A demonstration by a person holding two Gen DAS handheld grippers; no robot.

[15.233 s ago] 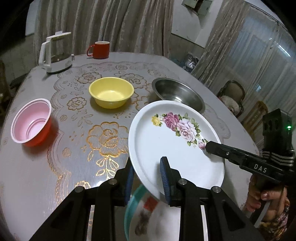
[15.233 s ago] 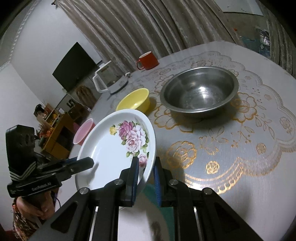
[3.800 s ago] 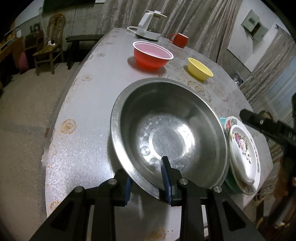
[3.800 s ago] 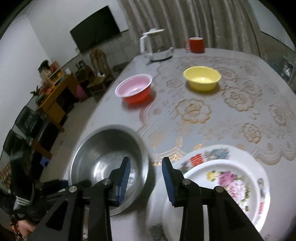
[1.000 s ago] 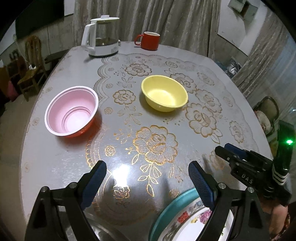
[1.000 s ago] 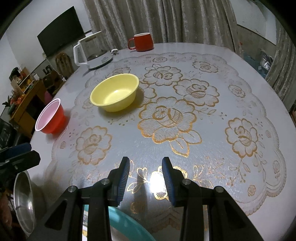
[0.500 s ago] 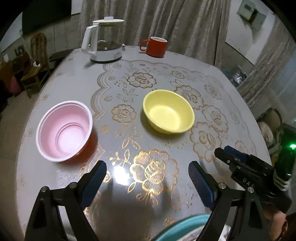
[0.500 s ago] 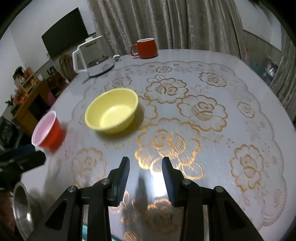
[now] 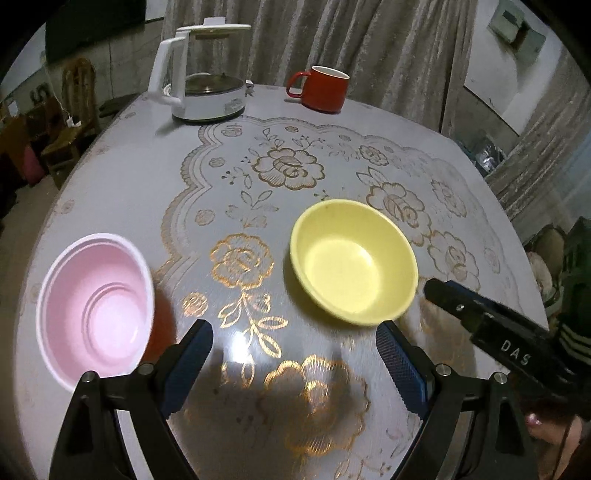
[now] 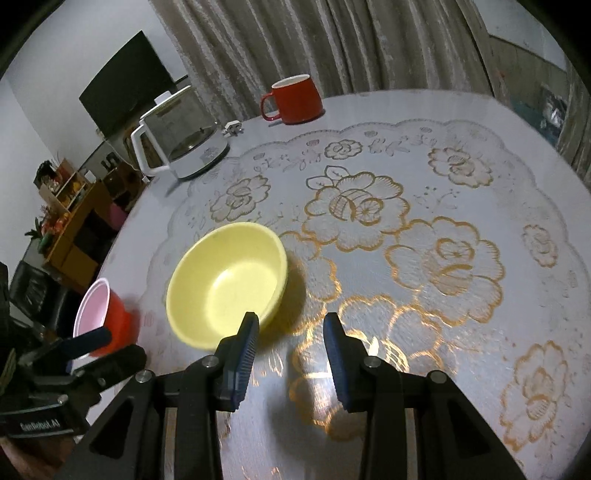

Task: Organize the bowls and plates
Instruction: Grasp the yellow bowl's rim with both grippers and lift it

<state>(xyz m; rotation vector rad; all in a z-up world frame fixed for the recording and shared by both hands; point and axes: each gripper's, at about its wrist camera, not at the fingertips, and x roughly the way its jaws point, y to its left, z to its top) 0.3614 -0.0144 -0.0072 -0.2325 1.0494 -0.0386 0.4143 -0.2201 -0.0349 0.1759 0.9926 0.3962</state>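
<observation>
Hovering over the table (image 9: 122,177) with nothing between them, both grippers are empty. Left gripper (image 9: 295,354): jaws spread wide, blue pads (image 9: 400,363) clear of everything, bare tablecloth in the gap. Right gripper (image 10: 290,345): jaws parted by a narrower gap, not clamped on anything; its left pad overlaps the near rim of the yellow bowl (image 10: 225,284) in the right wrist view, contact can't be told. In the left wrist view the right gripper's tip sits just beside the yellow bowl's right edge.

Yellow bowl upright, empty, on the gold flower pattern near mid-table. Pink-lined red bowl (image 9: 96,310) upright, empty, to the left of it and well apart, near the table's left edge, just ahead of the left gripper's left finger. In the right wrist view the left gripper's tip overlaps that bowl's near side.

Far side of table: glass kettle (image 9: 203,77) with white handle on its base, red mug (image 9: 321,88) to its right, apart. Curtains (image 9: 332,33) behind. A fingertip shows at lower right of the left wrist view.
</observation>
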